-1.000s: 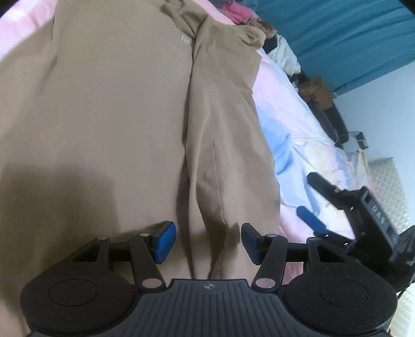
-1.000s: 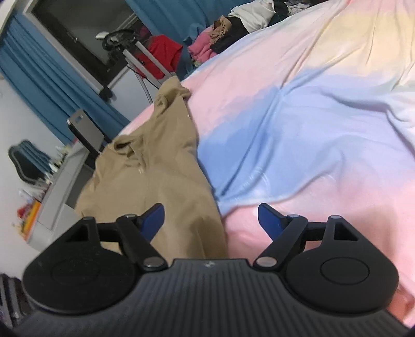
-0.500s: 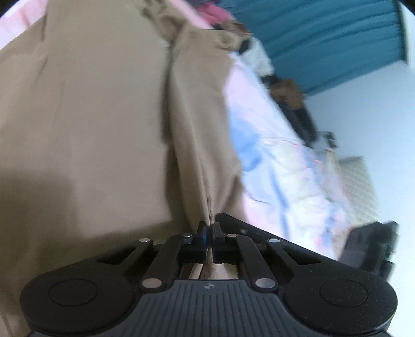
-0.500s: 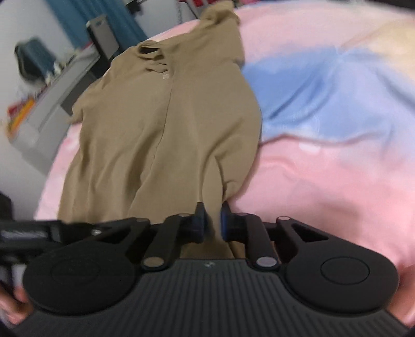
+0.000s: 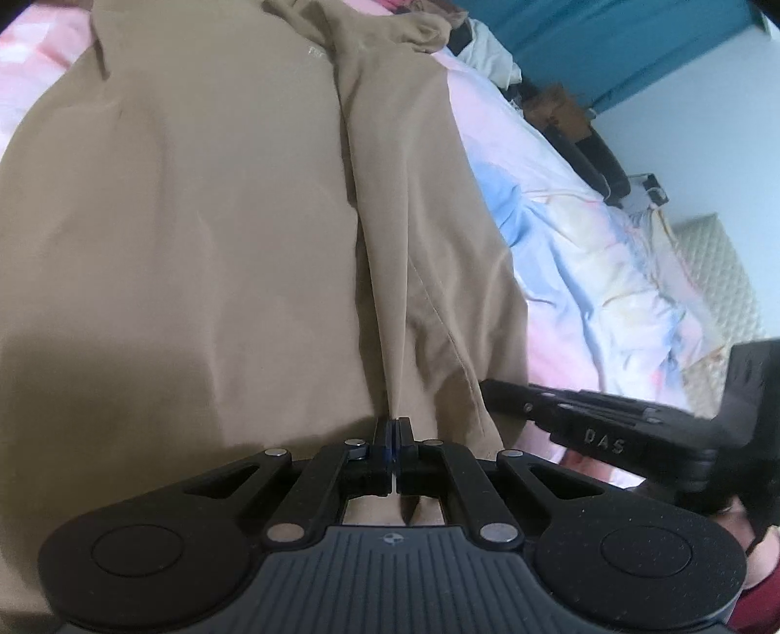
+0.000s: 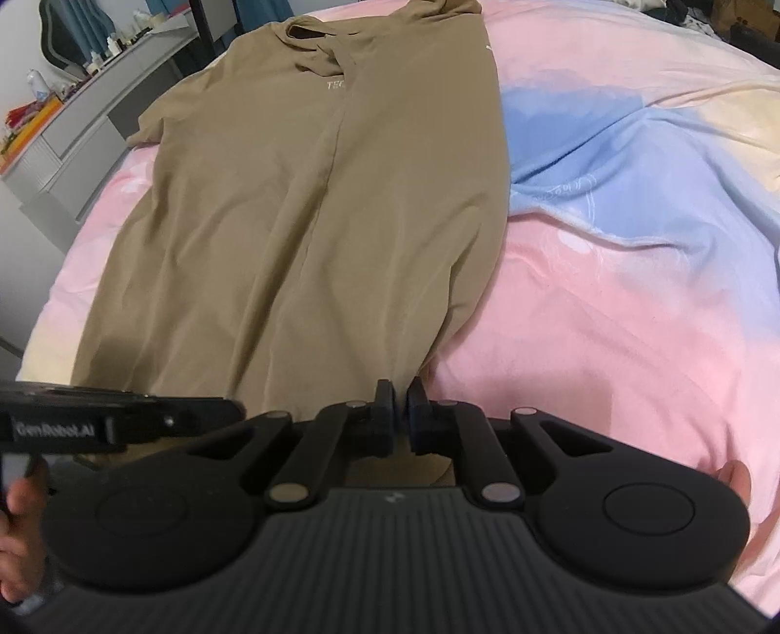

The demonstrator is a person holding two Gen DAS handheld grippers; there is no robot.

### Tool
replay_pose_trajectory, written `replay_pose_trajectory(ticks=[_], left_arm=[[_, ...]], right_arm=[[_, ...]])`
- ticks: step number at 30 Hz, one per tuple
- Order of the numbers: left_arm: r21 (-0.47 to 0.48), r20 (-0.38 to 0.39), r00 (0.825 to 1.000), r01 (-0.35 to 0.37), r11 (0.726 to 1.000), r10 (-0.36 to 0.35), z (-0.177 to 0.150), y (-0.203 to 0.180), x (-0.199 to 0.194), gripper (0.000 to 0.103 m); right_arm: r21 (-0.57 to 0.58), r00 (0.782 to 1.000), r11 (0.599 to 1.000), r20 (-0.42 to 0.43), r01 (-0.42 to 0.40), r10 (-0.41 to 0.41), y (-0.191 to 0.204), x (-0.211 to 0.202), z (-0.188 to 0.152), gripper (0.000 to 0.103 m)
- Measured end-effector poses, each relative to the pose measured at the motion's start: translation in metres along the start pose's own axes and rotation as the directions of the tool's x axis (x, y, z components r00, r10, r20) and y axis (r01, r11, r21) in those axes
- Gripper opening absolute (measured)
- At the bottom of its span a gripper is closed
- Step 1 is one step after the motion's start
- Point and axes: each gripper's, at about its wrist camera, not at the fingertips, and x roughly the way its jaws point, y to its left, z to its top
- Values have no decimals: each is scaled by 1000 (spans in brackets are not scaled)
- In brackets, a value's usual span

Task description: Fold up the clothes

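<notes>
A tan shirt of thin, smooth knit lies lengthwise on the bed, collar at the far end, hem nearest the cameras. Its right side is folded over the body, forming a long straight ridge down the middle; soft creases run along the length. Small pale lettering sits below the collar.

The left claw is pressed together, pinching the hem at the foot of the ridge, where the cloth gathers into narrow pleats. The right claw is closed on the hem's near right corner, the fabric bunched between its black fingers. Both claws sit close side by side along the hem; each appears in the other's view.

The sheet is soft, wrinkled cotton in pink, blue and pale yellow patches. Teal curtains hang beyond the bed, with a heap of clothes at its far edge. A grey cabinet stands beside the bed.
</notes>
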Motion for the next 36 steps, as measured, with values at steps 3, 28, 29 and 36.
replay_pose_trajectory(ticks=[3,28,29,36], left_arm=[[40,50,998,-42,998,40,0,-6,-10,7],[32,545,781,-383,923,305,25,-19,-153,103],[14,559,764,-396,918,322,28,-11,-159,103],[-170,563,698,-427,888,443,45,52,-174,103]], right_arm=[[5,999,1000,45,24,-24,0,-9,-1,11],[-230,884,973,453,-8,114,99,-21,125,87],[-252,881,968,455,-14,132,111,-12,135,87],[-329,857,940,456,-89,241,189,68,197,103]])
